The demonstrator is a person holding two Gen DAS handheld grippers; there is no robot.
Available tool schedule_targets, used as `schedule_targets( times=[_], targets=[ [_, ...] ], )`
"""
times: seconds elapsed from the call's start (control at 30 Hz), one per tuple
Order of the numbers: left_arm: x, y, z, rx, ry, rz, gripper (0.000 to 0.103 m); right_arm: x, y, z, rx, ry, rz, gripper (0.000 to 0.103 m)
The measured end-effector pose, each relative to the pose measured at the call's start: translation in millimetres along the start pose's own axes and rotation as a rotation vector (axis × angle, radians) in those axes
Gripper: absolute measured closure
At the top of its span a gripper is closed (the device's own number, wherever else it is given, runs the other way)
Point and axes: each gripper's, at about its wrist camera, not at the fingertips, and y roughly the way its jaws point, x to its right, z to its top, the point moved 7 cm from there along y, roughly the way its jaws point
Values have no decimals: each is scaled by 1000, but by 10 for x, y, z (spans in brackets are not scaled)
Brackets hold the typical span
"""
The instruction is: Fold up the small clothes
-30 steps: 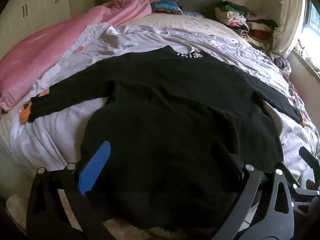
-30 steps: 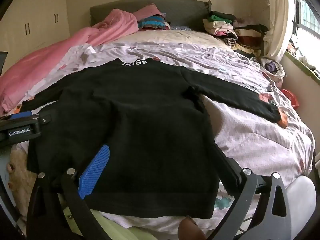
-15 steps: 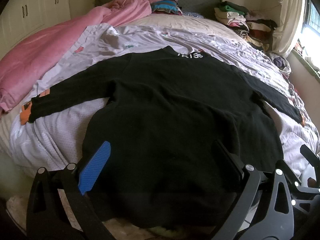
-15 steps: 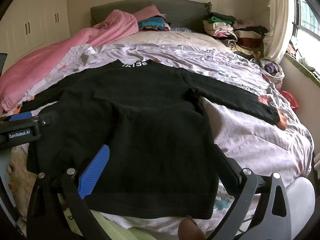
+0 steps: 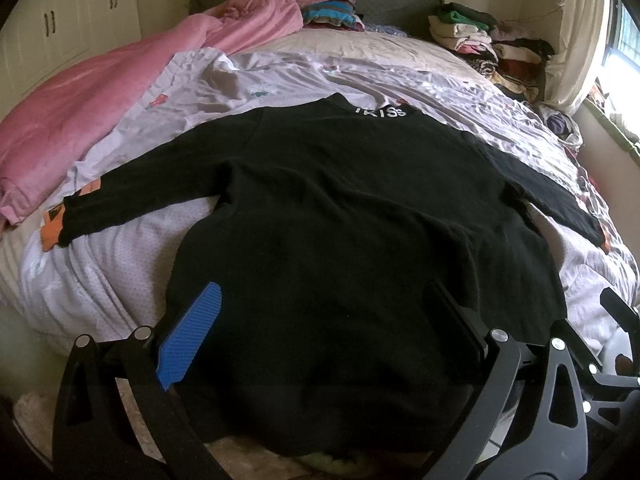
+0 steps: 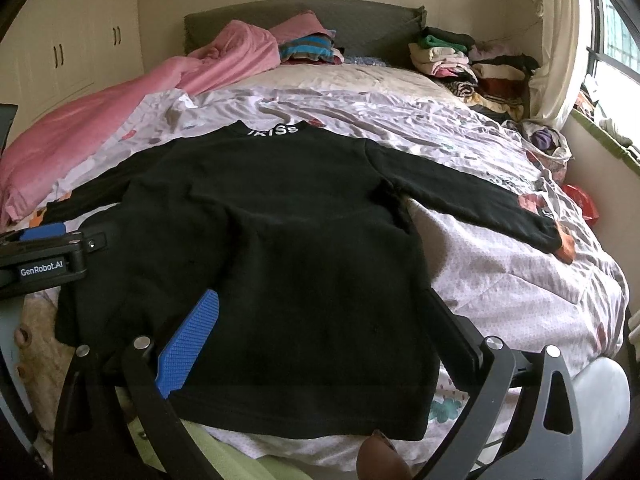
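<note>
A black long-sleeved top (image 5: 340, 216) lies flat on the bed, collar with white letters at the far end, both sleeves spread out, hem hanging over the near edge. It also shows in the right wrist view (image 6: 272, 232). My left gripper (image 5: 324, 308) is open and empty above the hem's left part. My right gripper (image 6: 320, 312) is open and empty above the hem's right part. The left gripper's side (image 6: 44, 258) shows at the left of the right wrist view.
A pale lilac sheet (image 5: 112, 264) covers the bed. A pink blanket (image 5: 100, 104) lies along the left side. Stacks of folded clothes (image 6: 464, 60) sit at the headboard and far right. A wall and window (image 6: 612, 40) bound the right.
Both grippers have drawn slightly back from the bed. The top lies as before and both grippers stay open.
</note>
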Motion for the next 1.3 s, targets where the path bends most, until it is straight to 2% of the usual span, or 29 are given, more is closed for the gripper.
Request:
schedule_targets(
  times=[1.3],
  targets=[
    [17, -59, 13, 12, 4, 5, 9, 10, -8, 33, 16, 16, 0, 4]
  ],
)
